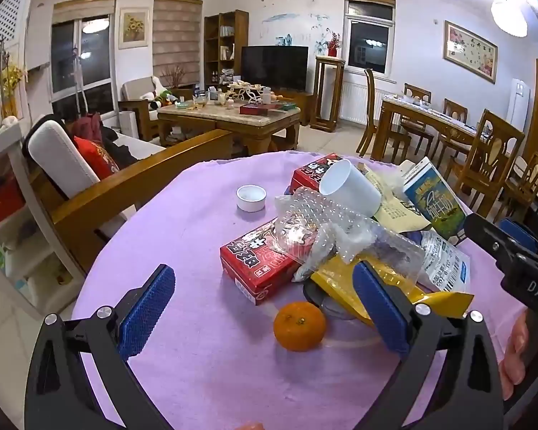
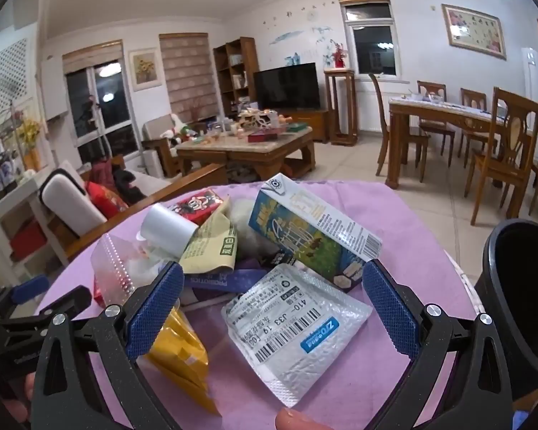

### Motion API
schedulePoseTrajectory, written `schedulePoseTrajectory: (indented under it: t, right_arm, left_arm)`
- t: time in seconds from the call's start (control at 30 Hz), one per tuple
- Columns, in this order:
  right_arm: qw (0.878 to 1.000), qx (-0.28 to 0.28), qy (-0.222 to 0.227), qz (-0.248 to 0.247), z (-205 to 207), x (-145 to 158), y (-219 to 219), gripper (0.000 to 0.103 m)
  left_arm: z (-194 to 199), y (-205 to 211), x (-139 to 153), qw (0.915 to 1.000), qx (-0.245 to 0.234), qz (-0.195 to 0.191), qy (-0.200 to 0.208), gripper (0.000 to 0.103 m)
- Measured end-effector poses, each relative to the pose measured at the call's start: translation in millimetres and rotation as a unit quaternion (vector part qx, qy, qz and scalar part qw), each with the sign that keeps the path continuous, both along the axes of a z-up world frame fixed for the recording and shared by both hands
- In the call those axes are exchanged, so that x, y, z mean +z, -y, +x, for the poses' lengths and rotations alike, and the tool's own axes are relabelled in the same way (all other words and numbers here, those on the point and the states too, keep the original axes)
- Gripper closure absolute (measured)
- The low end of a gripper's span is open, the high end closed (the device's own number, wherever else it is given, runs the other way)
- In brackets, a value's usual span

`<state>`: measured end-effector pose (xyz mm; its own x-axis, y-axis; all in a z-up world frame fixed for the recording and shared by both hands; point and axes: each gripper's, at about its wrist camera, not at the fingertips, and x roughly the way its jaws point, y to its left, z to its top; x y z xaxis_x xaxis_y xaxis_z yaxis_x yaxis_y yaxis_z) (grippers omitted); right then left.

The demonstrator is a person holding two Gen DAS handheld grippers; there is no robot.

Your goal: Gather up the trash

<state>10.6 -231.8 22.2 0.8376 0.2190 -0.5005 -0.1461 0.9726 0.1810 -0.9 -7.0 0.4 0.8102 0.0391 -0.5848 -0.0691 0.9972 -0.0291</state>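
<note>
A pile of trash lies on a round table with a purple cloth [image 1: 197, 376]: a red carton [image 1: 258, 265], clear bubble wrap [image 1: 322, 229], a white cup on its side [image 1: 351, 186], a blue milk carton [image 2: 312, 233], a yellow packet [image 2: 183, 358] and a bubble mailer with a shipping label [image 2: 294, 329]. An orange [image 1: 299, 326] sits near the pile. My left gripper [image 1: 265, 311] is open and empty, hovering over the orange. My right gripper [image 2: 272, 311] is open and empty above the mailer. A black bin [image 2: 520, 297] stands at the table's right.
A small white dish [image 1: 251, 197] sits on the cloth at the far left. A wooden sofa arm [image 1: 143, 179] borders the table's left side. A coffee table [image 1: 229, 118] and a dining set [image 1: 448, 132] stand beyond.
</note>
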Motion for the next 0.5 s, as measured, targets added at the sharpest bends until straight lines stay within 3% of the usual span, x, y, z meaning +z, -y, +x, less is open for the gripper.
schedulePoseTrajectory:
  t: [0.5]
  right_arm:
    - [1.000,-0.002,0.001,0.010,3,-1,14,0.005]
  left_arm:
    - [0,1,-2,0.9999,0.010,0.014,0.000,0.005]
